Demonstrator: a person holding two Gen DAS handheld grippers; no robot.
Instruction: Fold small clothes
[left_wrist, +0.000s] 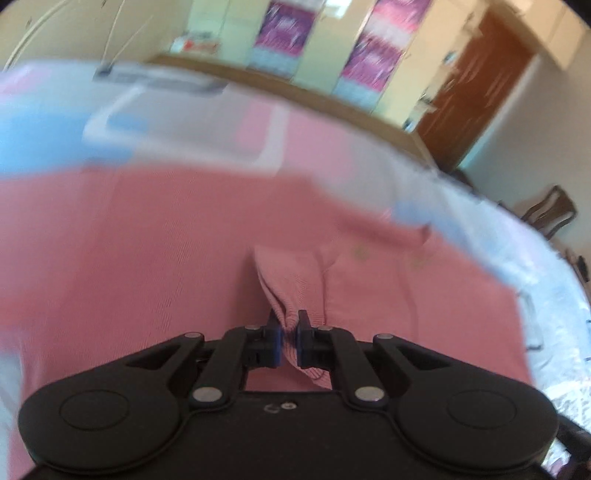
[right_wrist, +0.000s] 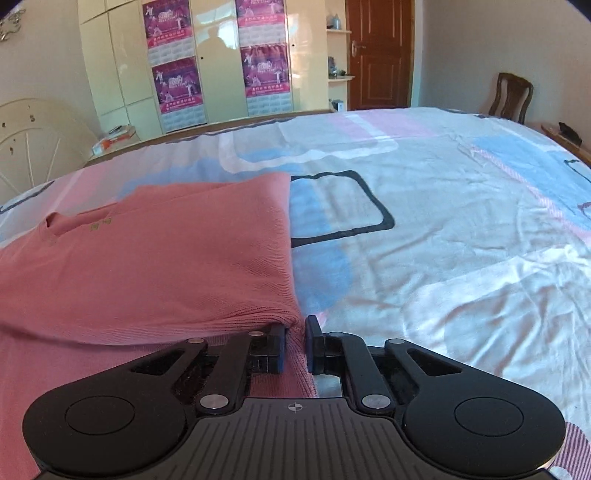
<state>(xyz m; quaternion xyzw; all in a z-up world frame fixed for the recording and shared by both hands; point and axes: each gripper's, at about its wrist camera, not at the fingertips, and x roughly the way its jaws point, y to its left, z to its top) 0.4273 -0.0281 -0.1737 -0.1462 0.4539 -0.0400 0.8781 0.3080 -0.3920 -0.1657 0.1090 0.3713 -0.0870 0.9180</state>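
Both grippers pinch the pink top: left gripper on a bunched fold w/ cloth spreading ahead, right gripper on its corner edge. Pink top lies flat on bedsheet, stretching left and ahead of right gripper.

Pink garment fine ribbed knit; bedsheet smooth printed cloth.

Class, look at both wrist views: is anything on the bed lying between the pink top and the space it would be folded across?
Nothing visible does. Both claws are already shut on the pink top's edge, and the bedsheet beside and beyond it shows only its printed pattern, no objects.
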